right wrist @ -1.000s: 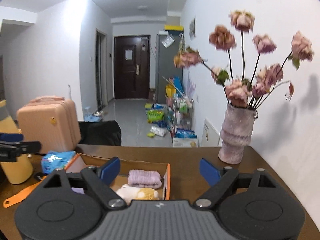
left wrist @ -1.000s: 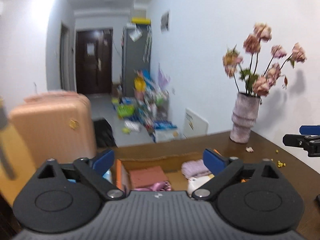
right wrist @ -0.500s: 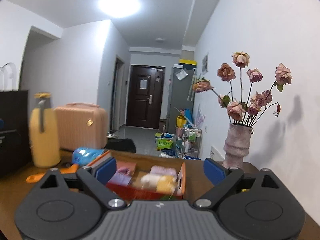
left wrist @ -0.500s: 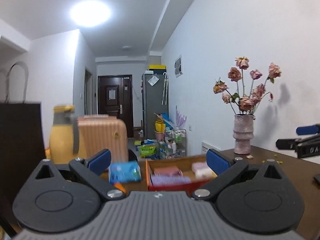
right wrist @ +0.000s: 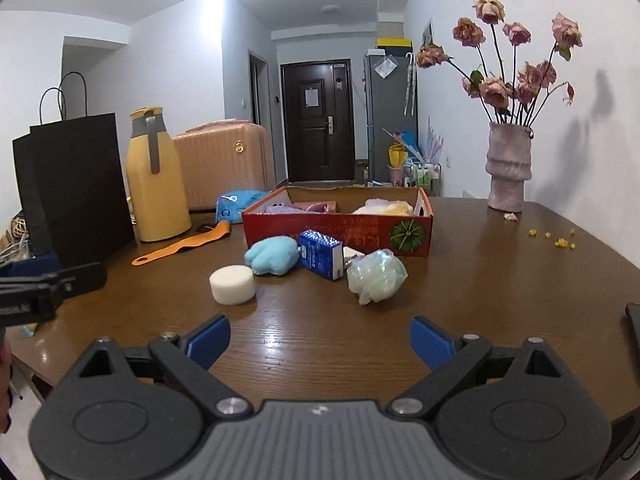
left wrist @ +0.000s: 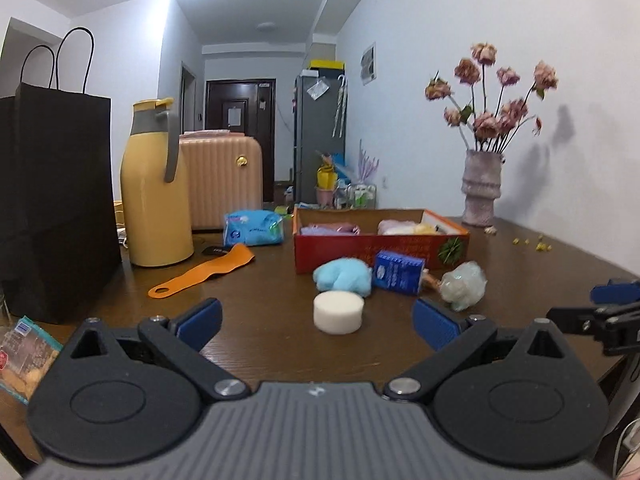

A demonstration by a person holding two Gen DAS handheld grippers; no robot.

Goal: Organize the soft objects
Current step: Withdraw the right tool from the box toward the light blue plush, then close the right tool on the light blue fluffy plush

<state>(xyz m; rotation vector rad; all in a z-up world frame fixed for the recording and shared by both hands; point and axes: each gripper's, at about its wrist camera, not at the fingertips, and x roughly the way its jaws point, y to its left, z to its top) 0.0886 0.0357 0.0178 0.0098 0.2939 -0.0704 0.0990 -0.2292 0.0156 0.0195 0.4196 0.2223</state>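
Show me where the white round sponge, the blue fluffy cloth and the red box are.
white round sponge [left wrist: 338,312], left wrist view, on its front side
blue fluffy cloth [right wrist: 273,256], right wrist view, on its middle
red box [right wrist: 320,229], right wrist view, on its front wall

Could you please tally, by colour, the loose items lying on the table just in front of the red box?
White: 1, the round sponge
Light blue: 1, the fluffy cloth
Dark blue: 1, the small carton
Pale green: 1, the mesh puff
Total: 4, all in front of the red box; both grippers empty.
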